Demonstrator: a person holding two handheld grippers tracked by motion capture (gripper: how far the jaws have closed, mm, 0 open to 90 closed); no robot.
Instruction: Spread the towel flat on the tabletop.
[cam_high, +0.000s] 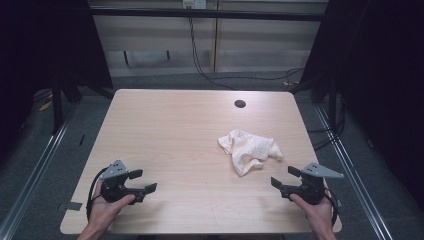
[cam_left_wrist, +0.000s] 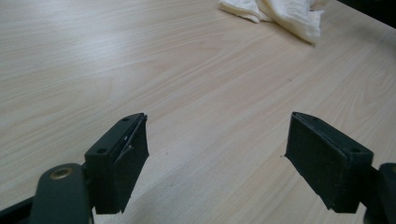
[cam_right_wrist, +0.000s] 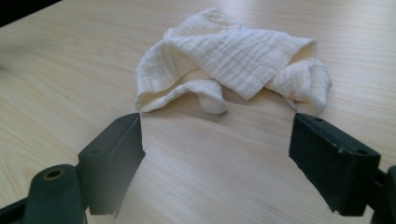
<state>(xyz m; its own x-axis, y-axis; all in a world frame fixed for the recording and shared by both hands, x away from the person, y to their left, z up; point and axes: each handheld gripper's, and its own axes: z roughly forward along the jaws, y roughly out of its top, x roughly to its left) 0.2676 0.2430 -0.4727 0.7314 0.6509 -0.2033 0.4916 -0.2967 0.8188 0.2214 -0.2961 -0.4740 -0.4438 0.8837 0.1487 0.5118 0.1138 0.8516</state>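
The left gripper (cam_high: 142, 181) rests low over the near left part of the wooden table (cam_high: 165, 130) in the high view, held in the person's left hand (cam_high: 107, 207), its jaws spread wide with nothing between them. At the near right, the right gripper (cam_high: 282, 177) sits in the right hand (cam_high: 317, 212), its jaws likewise wide apart and empty, pointing toward the table's middle. A crumpled cream cloth (cam_high: 250, 149) lies on the right half of the table, near the right gripper but apart from it, and well apart from the left one; a small round hole (cam_high: 240, 104) shows in the tabletop beyond the cloth. In the left gripper view, the left gripper (cam_left_wrist: 217, 154) shows two black jaws standing far apart over bare wood, and the cloth (cam_left_wrist: 275, 14) lies far off at the top edge. In the right gripper view, the right gripper (cam_right_wrist: 217, 158) also has its jaws wide with only tabletop between them, and the cloth (cam_right_wrist: 233, 60) lies bunched in loose folds just ahead of the jaw tips, not touching them.
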